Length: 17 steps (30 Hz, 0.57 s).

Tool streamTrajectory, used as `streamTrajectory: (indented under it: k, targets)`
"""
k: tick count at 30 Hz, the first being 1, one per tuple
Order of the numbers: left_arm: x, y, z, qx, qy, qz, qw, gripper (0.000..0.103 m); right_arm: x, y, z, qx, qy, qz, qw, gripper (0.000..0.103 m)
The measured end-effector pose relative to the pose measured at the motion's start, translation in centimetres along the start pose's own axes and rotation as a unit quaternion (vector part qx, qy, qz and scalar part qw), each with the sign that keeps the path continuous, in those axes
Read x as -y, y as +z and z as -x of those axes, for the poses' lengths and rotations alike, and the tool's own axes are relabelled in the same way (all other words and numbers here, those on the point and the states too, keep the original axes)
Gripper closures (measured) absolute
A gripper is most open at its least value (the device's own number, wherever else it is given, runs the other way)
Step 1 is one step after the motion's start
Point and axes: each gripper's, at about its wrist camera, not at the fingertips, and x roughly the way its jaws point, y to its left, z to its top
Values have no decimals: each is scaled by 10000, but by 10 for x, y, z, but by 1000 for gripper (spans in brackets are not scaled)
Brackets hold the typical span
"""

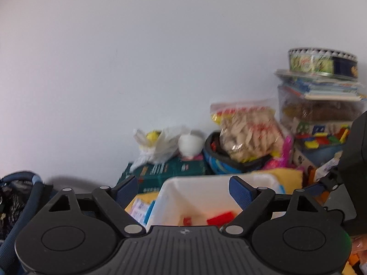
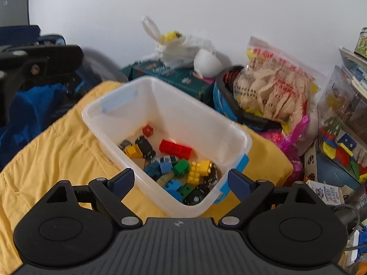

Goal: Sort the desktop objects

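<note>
Your translucent white plastic bin with blue latches [image 2: 160, 105] sits on the yellow quilted cloth [image 2: 57, 151] and already holds a good share of the toys: a long red building brick [image 2: 175, 149], yellow, green and blue bricks and several small black toy cars lie on its floor. Judging by that, sorting is well under way, though you have no loose piece visible on the cloth near the bin, so what remains is hard to tell. Your right hand-held gripper [image 2: 181, 181] hangs released above the bin's near corner, jaws spread, nothing between them. Your left hand-held gripper [image 1: 183, 189] is likewise spread and empty, just over the bin's rim [image 1: 195, 180]. Behind the bin, the clear snack bag with red print [image 2: 275, 84] and the dark green carton [image 2: 174, 75] carry writing, but it is too blurred to read
</note>
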Motion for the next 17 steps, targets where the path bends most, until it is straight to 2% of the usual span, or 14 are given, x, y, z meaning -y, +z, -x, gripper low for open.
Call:
streamTrajectory:
  k: [2, 4, 11, 15, 17]
  targets:
    - [-3, -1, -7, -144, 11, 12, 9999, 14, -2, 1, -7, -160, -146, 114, 9997, 12]
    - [-6, -4, -6, -115, -36, -40, 9999, 14, -3, 1, -10, -293, -219, 166, 9992, 12]
    - [2, -5, -22, -344, -297, -215, 9987, 14, -4, 0, -21, -568, -107, 98, 9983, 12]
    - [8, -7, -25, -384, -58, -326, 9987, 14, -7, -2, -21, -549, -188, 165, 9982, 12]
    - [8, -8, -26, -397, -98, -279, 9988, 14, -6, -3, -19, -470, -281, 142, 9984, 12]
